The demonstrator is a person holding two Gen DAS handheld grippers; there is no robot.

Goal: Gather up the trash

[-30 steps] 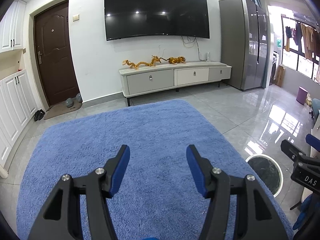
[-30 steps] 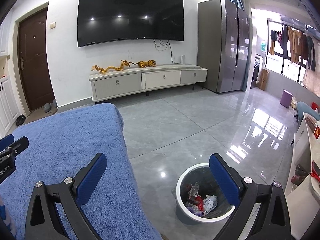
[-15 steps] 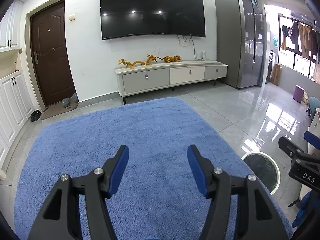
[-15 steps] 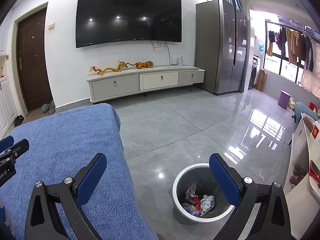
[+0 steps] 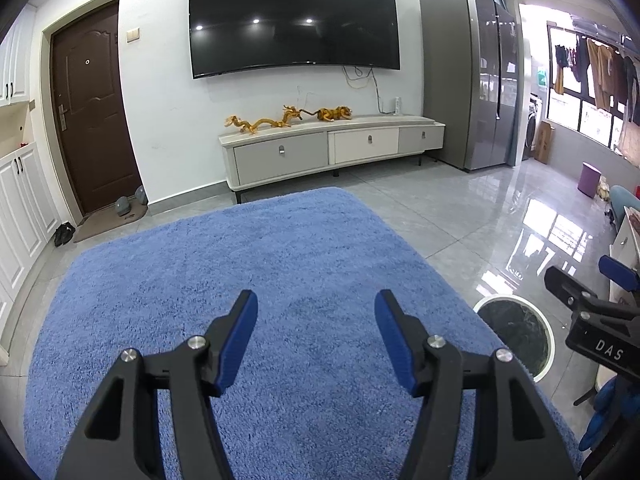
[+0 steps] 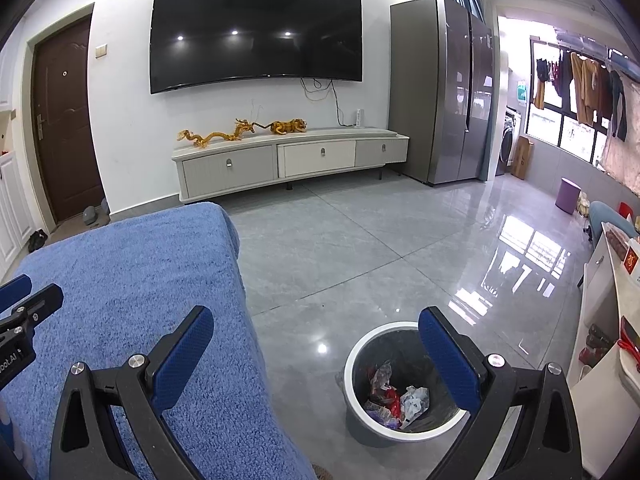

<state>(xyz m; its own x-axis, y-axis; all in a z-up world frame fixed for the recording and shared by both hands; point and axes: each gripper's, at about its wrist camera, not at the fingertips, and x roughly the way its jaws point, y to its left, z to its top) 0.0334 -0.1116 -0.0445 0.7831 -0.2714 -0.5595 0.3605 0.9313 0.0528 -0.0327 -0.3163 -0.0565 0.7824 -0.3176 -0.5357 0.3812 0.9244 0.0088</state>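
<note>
A grey trash bin with a white rim (image 6: 360, 412) stands on the tile floor beside the blue blanket-covered surface (image 6: 132, 288). Crumpled wrappers (image 6: 394, 398) lie inside it. My right gripper (image 6: 316, 328) is open and empty, held above the floor just left of the bin; its right finger overlaps the bin's rim. My left gripper (image 5: 316, 316) is open and empty above the blue blanket (image 5: 280, 264). The bin also shows in the left wrist view (image 5: 516, 334), at the blanket's right edge, beside my right gripper's body (image 5: 592, 320).
A low TV cabinet (image 6: 292, 160) with golden figurines stands against the far wall under a large TV (image 6: 256, 32). A grey refrigerator (image 6: 448, 84) is at the right. A white desk (image 6: 612, 320) is at the right edge. A brown door (image 5: 92, 112) is at left.
Both grippers have tilted slightly; the room has shifted a little in both views. The bin sits a little lower-left in the right wrist view. Both stay open and empty.
</note>
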